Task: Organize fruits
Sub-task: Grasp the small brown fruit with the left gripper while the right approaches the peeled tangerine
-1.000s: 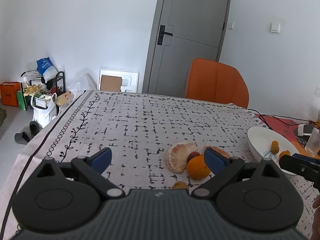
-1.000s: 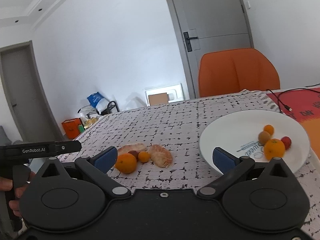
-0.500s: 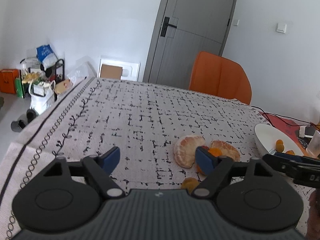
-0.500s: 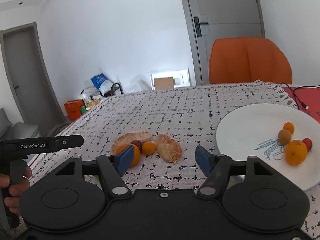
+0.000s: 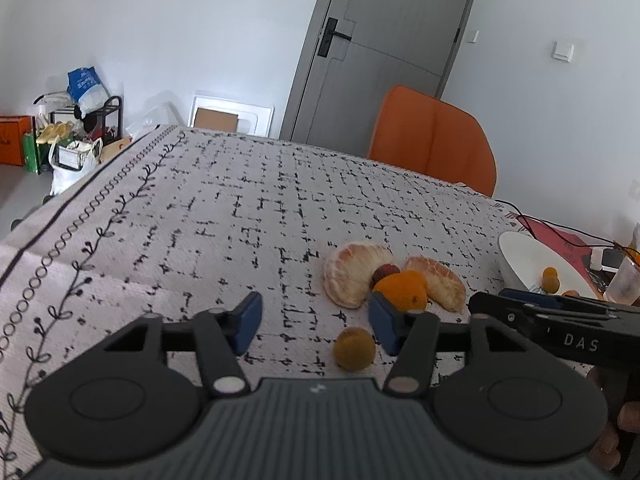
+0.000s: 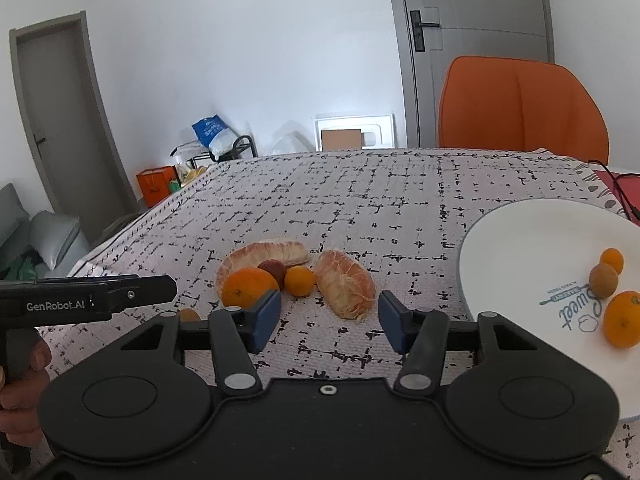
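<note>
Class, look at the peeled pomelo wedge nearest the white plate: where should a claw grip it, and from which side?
Grip the pomelo wedge across its narrow middle, coming from above: it lies flat and elongated on the tablecloth, with a small orange close beside one flank.

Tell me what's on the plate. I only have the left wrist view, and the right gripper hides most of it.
Observer: Three fruits show on the plate: a big orange, a brown fruit and a small orange.
Operator: Is the right gripper open?
Observer: Yes, the right gripper is open and empty, with a pomelo piece just ahead of the gap.
Operator: Anything hidden behind the loose orange?
Observer: A tangerine sits between the red fruit and that pomelo piece.
</note>
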The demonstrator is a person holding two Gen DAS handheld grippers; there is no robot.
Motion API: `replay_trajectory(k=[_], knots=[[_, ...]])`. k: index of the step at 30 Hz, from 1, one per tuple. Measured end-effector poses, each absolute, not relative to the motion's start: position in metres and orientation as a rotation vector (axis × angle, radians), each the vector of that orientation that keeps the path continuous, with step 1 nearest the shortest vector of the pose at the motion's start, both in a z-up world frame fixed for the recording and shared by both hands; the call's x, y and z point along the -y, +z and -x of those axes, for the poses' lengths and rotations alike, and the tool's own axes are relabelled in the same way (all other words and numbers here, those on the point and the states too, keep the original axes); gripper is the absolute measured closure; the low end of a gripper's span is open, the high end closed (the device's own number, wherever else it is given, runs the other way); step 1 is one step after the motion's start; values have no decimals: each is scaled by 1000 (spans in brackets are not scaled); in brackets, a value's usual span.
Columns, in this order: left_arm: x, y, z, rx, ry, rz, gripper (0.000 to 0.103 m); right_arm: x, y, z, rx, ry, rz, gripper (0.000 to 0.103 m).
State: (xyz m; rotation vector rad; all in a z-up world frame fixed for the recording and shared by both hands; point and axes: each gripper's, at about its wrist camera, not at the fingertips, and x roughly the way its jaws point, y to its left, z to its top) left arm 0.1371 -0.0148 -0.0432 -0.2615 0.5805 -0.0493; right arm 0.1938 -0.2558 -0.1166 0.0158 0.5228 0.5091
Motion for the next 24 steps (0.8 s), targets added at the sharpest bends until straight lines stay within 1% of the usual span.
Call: replay_trajectory(k=[2, 6, 8, 13, 16, 24], knots=[[17, -46, -138, -588, -51, 272, 54, 255, -117, -195, -524, 510, -7, 54], [23, -49, -137, -597, -56, 276, 56, 254, -118, -197, -521, 515, 13, 54], [27, -52, -138, -608, -59, 268, 62, 252, -119, -197, -521, 513, 25, 54], [34, -55, -140, -619, -84, 259, 68, 255, -119, -199, -520, 507, 25, 54], [39, -58, -143, -644, -111, 253, 80, 256, -120, -200, -520, 501, 22, 54], [27, -56, -143, -616, -66, 269, 80, 250, -121, -204, -515, 497, 53, 54]])
